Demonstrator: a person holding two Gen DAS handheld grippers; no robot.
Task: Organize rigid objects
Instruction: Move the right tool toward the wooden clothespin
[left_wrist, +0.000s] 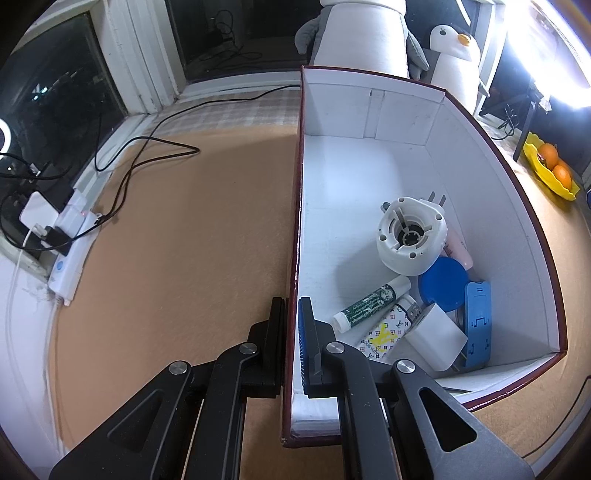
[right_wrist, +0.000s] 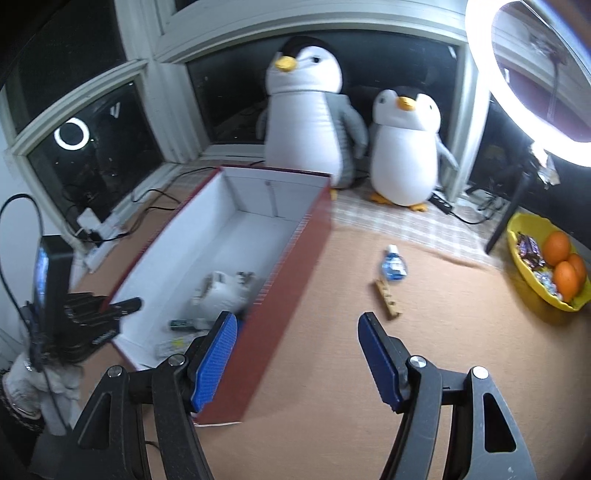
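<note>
A red box with a white inside (left_wrist: 369, 162) stands on the tan table. My left gripper (left_wrist: 291, 306) is shut on its left wall, one finger outside and one inside. In the box's near corner lie a white round device (left_wrist: 410, 236), a blue lid (left_wrist: 443, 282), a green tube (left_wrist: 369, 304), a white charger (left_wrist: 436, 339) and a blue stand (left_wrist: 478, 321). My right gripper (right_wrist: 297, 317) is open and empty above the box's right wall (right_wrist: 295, 280). On the table to its right lie a small blue bottle (right_wrist: 393, 266) and a wooden piece (right_wrist: 388, 299).
Two plush penguins (right_wrist: 306, 110) stand behind the box by the window. A yellow bowl of oranges (right_wrist: 546, 262) sits at the right edge, under a lit ring light (right_wrist: 491, 99). A power strip with black cables (left_wrist: 70, 236) runs along the left sill.
</note>
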